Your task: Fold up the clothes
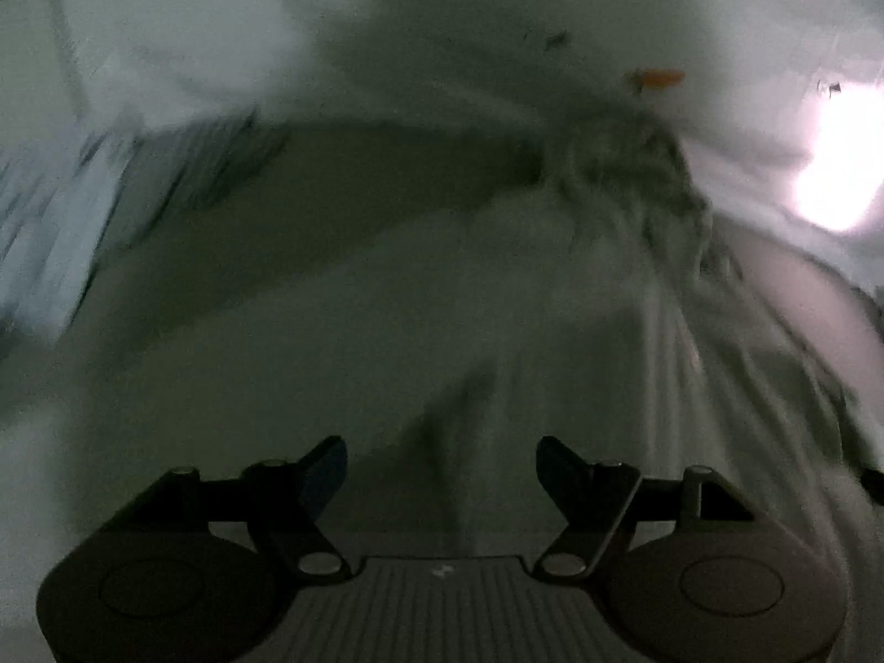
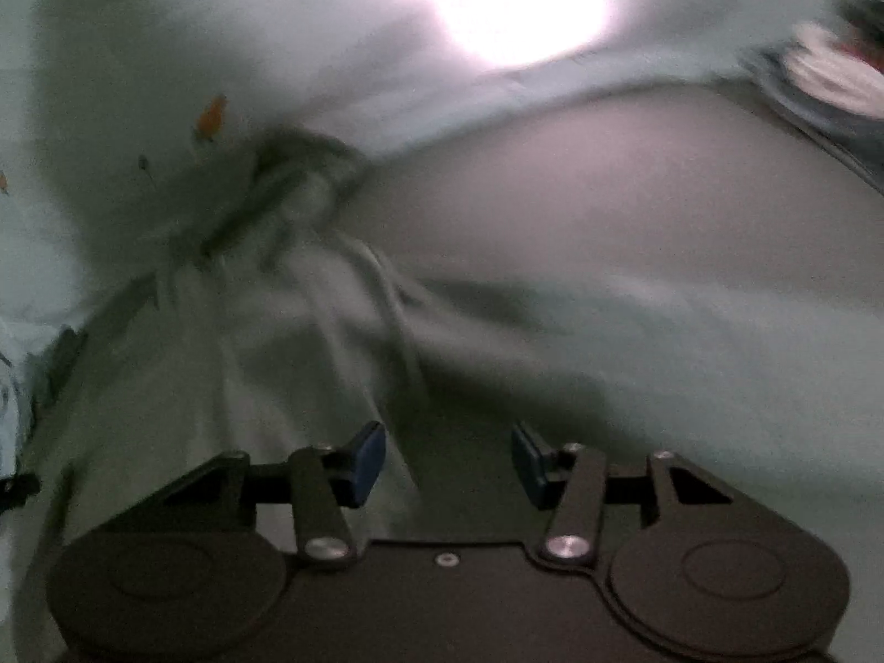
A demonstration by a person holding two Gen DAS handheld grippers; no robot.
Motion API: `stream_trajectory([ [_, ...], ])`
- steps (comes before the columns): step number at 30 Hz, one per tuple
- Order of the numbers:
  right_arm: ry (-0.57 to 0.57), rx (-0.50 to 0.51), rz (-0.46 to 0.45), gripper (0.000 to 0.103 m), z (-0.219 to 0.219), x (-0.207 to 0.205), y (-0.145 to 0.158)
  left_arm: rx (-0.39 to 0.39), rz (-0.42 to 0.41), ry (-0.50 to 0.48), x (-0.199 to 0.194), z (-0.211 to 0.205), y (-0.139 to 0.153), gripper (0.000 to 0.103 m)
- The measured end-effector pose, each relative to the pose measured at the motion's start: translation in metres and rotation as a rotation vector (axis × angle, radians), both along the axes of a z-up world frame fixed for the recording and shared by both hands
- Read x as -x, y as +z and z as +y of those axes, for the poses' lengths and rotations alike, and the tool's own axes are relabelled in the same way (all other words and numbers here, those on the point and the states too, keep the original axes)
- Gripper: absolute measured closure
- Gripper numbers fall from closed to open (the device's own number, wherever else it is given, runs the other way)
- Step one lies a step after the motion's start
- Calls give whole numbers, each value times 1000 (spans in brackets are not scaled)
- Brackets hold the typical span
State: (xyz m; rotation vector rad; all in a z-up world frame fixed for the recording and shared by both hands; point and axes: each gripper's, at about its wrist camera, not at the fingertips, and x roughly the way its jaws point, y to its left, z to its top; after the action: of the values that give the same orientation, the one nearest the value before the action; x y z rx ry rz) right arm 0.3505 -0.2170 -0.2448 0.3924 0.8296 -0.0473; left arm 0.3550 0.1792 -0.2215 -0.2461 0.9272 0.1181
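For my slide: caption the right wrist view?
Open right gripper hovers above a blurred, crumpled pale grey-green cloth garment in dim light.

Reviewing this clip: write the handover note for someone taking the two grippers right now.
Left gripper: jaws open, empty, over the pale garment.
Right gripper: jaws open, empty, over the same cloth.
The garment lies spread and creased on a light sheet with small orange prints; one end is bunched, with a cord trailing from it.
Done: no neat fold visible; frames are blurred.
Left: grip the cloth, fold it.
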Motion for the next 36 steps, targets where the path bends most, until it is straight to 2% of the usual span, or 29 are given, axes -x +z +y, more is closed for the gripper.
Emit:
stream_trajectory([
  [3, -25, -74, 37, 52, -9, 43, -7, 85, 26, 28, 53, 3, -4, 27],
  [7, -8, -159, 38, 52, -11, 78, -7, 221, 49, 26, 99, 2, -12, 27],
  [10, -14, -275, 35, 52, -13, 98, -10, 355, 56, 34, 116, 0, -23, 27],
  [12, -17, -384, 44, 52, -12, 107, -18, 380, 47, 41, 120, -5, -28, 29],
  [14, -20, -498, 54, 52, -9, 116, -27, 362, 40, 36, 123, -11, -30, 46],
  [15, -19, -533, 62, 60, -7, 117, -31, 351, 37, 32, 124, -13, -31, 61],
  [16, -18, -562, 71, 79, -4, 118, -35, 353, 34, 31, 124, -15, -29, 85],
  [17, -18, -590, 81, 92, -1, 119, -38, 362, 31, 32, 124, -16, -26, 94],
  [18, -17, -605, 75, 100, 0, 121, -35, 371, 28, 32, 124, -17, -23, 95],
  [19, -17, -615, 65, 100, 0, 123, -30, 374, 9, 30, 126, -18, -13, 96],
  [21, 4, -716, -64, 100, -8, 137, -7, 387, -75, -4, 136, -18, 17, 96],
  [23, 23, -795, -184, 100, -17, 154, 17, 364, -132, -20, 146, -18, 43, 96],
  [24, 17, -801, -209, 100, -21, 160, 24, 338, -140, -21, 149, -19, 50, 96],
  [26, -2, -715, -138, 100, -23, 166, 22, 291, -85, -14, 149, -18, 39, 94],
  [28, -43, -588, 28, 100, -20, 162, 1, 275, 50, 21, 144, -18, 5, 92],
  [29, -68, -570, 88, 99, -18, 161, -9, 248, 132, 38, 140, -21, -12, 92],
  [30, -94, -567, 140, 99, -15, 161, -18, 213, 171, 38, 139, -24, -20, 86],
  [32, -93, -522, 147, 94, -10, 161, -14, 162, 165, 15, 140, -29, -16, 81],
  [33, -86, -476, 134, 84, -9, 161, -7, 151, 151, 10, 141, -30, -11, 74],
  [34, -78, -430, 122, 69, -7, 161, 0, 141, 140, 8, 141, -31, -8, 70],
  [35, -71, -423, 118, 65, -7, 160, 1, 134, 137, 10, 141, -30, -8, 69],
  [36, -64, -430, 117, 65, -7, 160, 0, 134, 141, 14, 139, -28, -9, 69],
])
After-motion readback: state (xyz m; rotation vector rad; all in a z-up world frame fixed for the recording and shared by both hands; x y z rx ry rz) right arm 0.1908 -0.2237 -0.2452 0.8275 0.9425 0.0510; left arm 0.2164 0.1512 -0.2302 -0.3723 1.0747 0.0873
